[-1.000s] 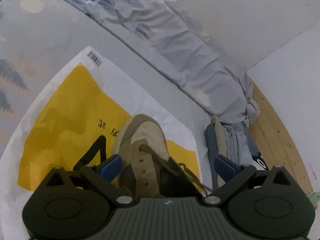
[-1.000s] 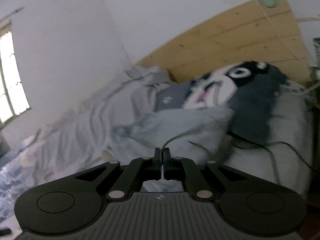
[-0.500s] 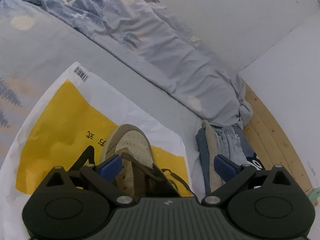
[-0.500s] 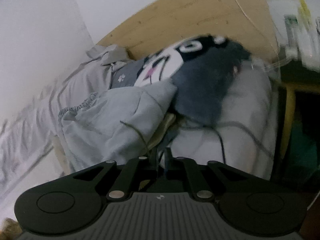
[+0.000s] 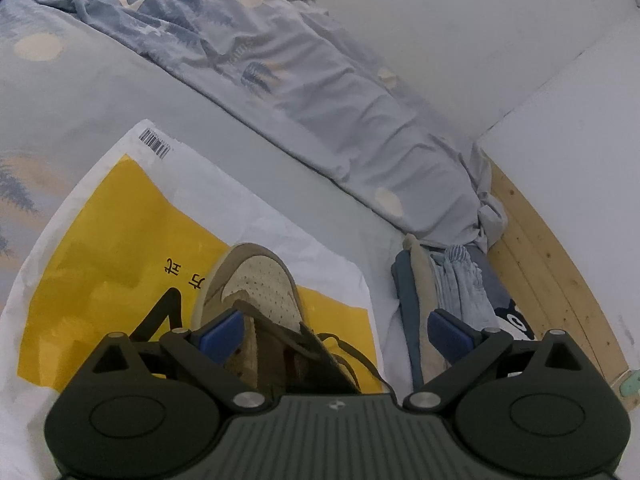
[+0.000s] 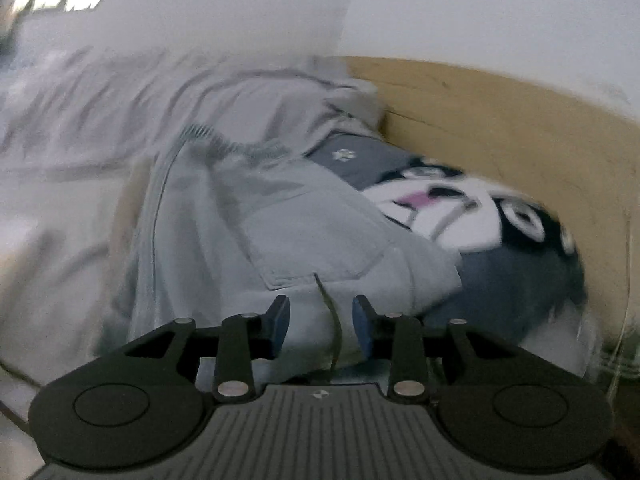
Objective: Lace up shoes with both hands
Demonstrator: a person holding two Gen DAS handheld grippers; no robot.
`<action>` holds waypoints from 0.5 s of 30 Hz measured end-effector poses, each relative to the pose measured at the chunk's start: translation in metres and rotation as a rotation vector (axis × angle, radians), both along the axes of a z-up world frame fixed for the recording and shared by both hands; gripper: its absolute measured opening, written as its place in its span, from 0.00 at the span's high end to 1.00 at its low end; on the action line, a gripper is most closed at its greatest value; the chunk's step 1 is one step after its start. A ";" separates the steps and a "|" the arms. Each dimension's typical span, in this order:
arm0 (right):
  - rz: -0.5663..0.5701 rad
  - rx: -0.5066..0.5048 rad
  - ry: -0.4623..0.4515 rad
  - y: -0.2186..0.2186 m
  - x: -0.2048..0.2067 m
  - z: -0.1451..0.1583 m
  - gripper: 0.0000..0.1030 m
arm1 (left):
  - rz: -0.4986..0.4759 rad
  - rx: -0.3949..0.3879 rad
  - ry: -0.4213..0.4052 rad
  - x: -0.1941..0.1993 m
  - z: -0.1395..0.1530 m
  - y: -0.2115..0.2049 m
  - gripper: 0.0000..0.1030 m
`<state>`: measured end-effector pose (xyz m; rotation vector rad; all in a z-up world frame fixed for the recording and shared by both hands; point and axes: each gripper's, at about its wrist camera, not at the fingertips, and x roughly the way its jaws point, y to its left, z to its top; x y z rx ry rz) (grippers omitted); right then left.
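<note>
Jaws of the left gripper (image 5: 334,330) stand wide apart and grasp nothing, just as they did a second ago, and the view has hardly shifted. Between its blue pads sits the shoe (image 5: 256,300), tan with a pale perforated toe, resting on a yellow and white bag (image 5: 120,240) spread on the bed (image 5: 80,92). A dark lace (image 5: 352,354) trails loose off the shoe's right side onto the bag. Folded clothes (image 5: 448,280) lie just beside the bag, near the wooden headboard (image 5: 552,280).

In the right wrist view the change is plain: the right gripper (image 6: 322,320) was clenched on a thin lace end a second ago, and its jaws are now opening. That lace end (image 6: 332,320) stands in the gap, touching neither pad as far as the blurred picture shows. Behind it lie grey trousers (image 6: 280,232) and a cartoon pillow (image 6: 480,216).

My reading: the pull on this strand is finished and the lace is being let go, so the next eyelet is probably due.
</note>
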<state>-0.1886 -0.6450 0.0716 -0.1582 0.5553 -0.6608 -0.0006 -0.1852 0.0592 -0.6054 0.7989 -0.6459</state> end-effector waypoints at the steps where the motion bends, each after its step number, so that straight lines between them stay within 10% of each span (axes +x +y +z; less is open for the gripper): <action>1: 0.006 -0.022 0.021 -0.001 0.005 -0.003 0.66 | -0.001 0.000 -0.001 0.000 0.000 0.000 0.03; 7: -0.010 -0.013 0.082 -0.018 0.021 -0.016 0.69 | -0.015 -0.003 -0.001 0.001 -0.001 -0.001 0.03; 11: -0.014 0.113 0.049 -0.039 0.019 -0.021 0.99 | -0.032 0.016 -0.015 0.000 0.000 -0.005 0.03; 15: -0.030 0.120 -0.027 -0.033 0.006 -0.011 0.99 | -0.038 -0.008 -0.026 -0.002 0.003 -0.005 0.03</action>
